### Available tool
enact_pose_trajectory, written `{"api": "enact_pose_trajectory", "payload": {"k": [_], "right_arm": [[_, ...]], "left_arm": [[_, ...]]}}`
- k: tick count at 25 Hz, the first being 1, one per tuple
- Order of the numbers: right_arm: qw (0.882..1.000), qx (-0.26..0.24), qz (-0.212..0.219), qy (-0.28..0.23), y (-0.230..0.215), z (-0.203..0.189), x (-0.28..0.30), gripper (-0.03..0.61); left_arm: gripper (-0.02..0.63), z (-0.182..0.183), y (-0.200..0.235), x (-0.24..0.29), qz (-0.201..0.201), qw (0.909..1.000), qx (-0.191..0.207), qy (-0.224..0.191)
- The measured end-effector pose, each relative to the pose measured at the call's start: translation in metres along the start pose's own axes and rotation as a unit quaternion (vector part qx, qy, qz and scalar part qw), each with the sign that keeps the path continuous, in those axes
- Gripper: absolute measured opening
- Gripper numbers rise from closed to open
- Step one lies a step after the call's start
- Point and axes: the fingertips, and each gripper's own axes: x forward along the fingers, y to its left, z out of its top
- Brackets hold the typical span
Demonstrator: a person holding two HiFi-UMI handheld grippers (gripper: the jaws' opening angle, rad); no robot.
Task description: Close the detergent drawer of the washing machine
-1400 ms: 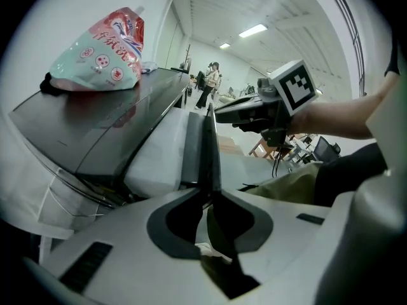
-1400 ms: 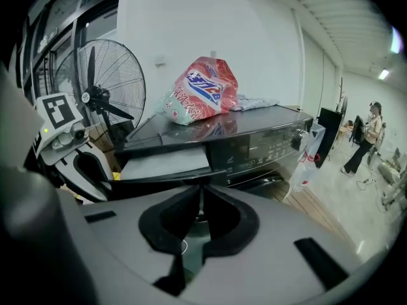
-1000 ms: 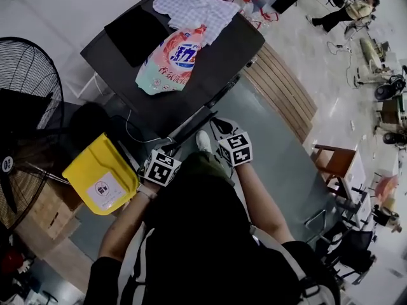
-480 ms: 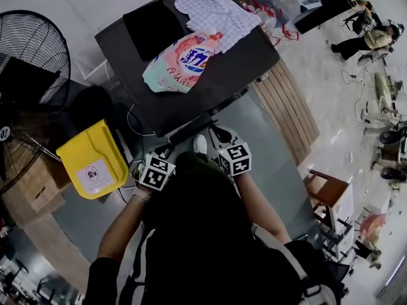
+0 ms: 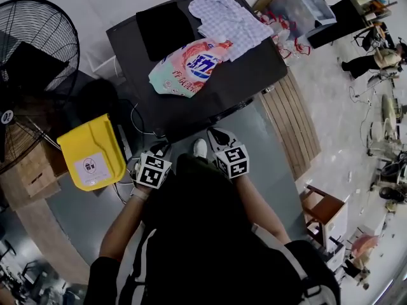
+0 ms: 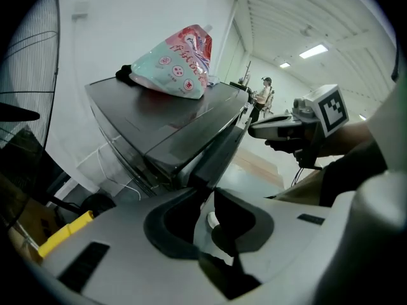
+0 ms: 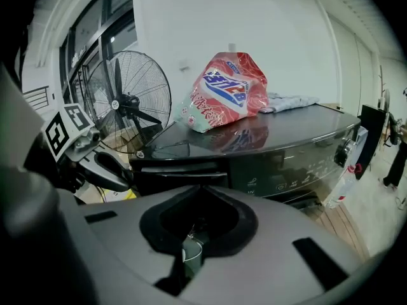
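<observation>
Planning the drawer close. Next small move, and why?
Probably push the shut right gripper forward onto the detergent drawer front: it looks slightly proud of the washing machine panel, and the gripper faces it but hasn't reached it.

A pink-and-mint detergent pouch [image 6: 175, 62] sits on the dark washing machine [image 6: 159, 116]. The left gripper [image 6: 205, 199] points at the machine's front corner, its fingers slightly apart with nothing between them. The right gripper [image 6: 257, 129] hovers at right, fingers together.
</observation>
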Motion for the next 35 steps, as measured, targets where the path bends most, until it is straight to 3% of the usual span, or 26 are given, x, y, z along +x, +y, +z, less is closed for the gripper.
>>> {"api": "enact_pose_trajectory", "payload": {"k": [9, 20, 28, 35], "right_arm": [[1.0, -0.018, 0.024, 0.01, 0.001, 0.006, 0.008, 0.017], [0.991, -0.09, 0.088, 0.05, 0.016, -0.002, 0.02, 0.017], [0.982, -0.126, 0.119, 0.069, 0.019, -0.006, 0.022, 0.017], [0.975, -0.161, 0.133, 0.076, 0.015, -0.007, 0.021, 0.017]], "left_arm": [[0.08, 0.004, 0.012, 0.0, 0.044, 0.9981, -0.042, -0.012], [0.084, -0.017, 0.01, -0.004, 0.079, 0.9863, -0.145, -0.008], [0.057, -0.005, -0.011, 0.006, 0.077, 0.985, -0.15, -0.037], [0.029, 0.009, -0.017, 0.019, 0.097, 0.9877, -0.117, -0.038]]}}
